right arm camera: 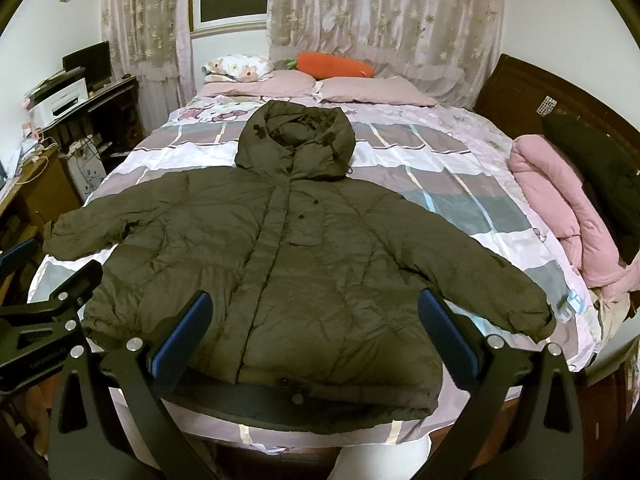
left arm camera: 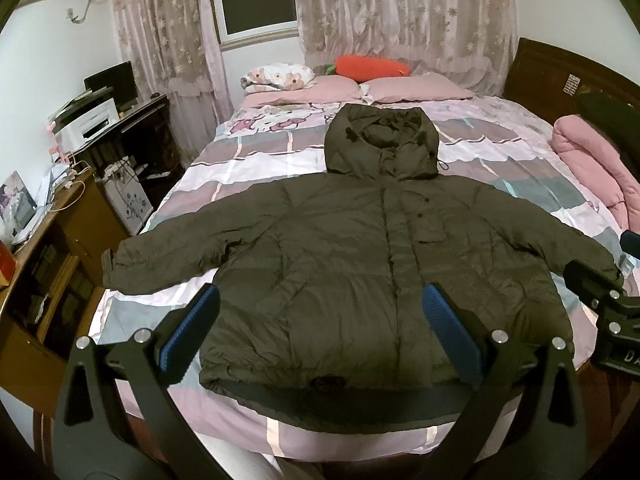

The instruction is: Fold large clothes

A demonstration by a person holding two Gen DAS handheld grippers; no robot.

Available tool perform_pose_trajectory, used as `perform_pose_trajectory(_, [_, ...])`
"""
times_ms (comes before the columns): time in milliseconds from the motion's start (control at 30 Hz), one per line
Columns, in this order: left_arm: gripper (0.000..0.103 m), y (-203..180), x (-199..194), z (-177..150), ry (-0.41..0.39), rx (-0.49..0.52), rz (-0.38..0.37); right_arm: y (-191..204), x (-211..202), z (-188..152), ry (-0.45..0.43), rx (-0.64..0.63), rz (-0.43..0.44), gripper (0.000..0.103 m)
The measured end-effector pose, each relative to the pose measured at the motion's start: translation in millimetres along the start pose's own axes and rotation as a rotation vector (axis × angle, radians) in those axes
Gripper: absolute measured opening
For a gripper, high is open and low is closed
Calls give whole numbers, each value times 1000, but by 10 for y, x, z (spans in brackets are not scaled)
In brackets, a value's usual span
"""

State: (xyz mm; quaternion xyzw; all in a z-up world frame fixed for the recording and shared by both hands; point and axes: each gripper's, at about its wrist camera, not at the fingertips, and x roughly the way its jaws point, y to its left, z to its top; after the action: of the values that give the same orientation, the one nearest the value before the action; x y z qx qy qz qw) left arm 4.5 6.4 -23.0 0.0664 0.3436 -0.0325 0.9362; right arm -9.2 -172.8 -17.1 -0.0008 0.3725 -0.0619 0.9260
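Jacket lies flat on bed; both grippers' fingers spread apart, empty.

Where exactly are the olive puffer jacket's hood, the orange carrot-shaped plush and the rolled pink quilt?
olive puffer jacket's hood point(left arm camera: 352, 148): left wrist view, hood's left side.
orange carrot-shaped plush point(right arm camera: 336, 65): right wrist view, middle of body.
rolled pink quilt point(right arm camera: 556, 196): right wrist view, upper roll.

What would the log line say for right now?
stage: before first fold | puffer jacket: flat on bed, sleeves out | left gripper: open | right gripper: open
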Motion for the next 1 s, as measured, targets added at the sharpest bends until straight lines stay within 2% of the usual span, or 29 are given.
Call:
perform_pose_trajectory(100, [101,-18,20,29,3,6,15,4,13,-12,-9,-14,-7,102])
perform_pose_trajectory(300, [101,24,78,24,26,-11,-8,43,31,-26,-19,-41,-6,102])
perform_pose_trajectory(433, [101,14,109,34,15,15,19,33,74,-15,-22,-54,-9,102])
perform_pose_trajectory(533, [101,26,149,28,22,7,-6,28,112,-9,-14,-46,-3,102])
perform_pose_trajectory(867, [101,54,254,28,27,-12,-19,-35,251,17,7,-12,-9,102])
perform_pose_trajectory(1000, [101,80,357,11,37,-18,-5,-100,332,13,2,25,-36,102])
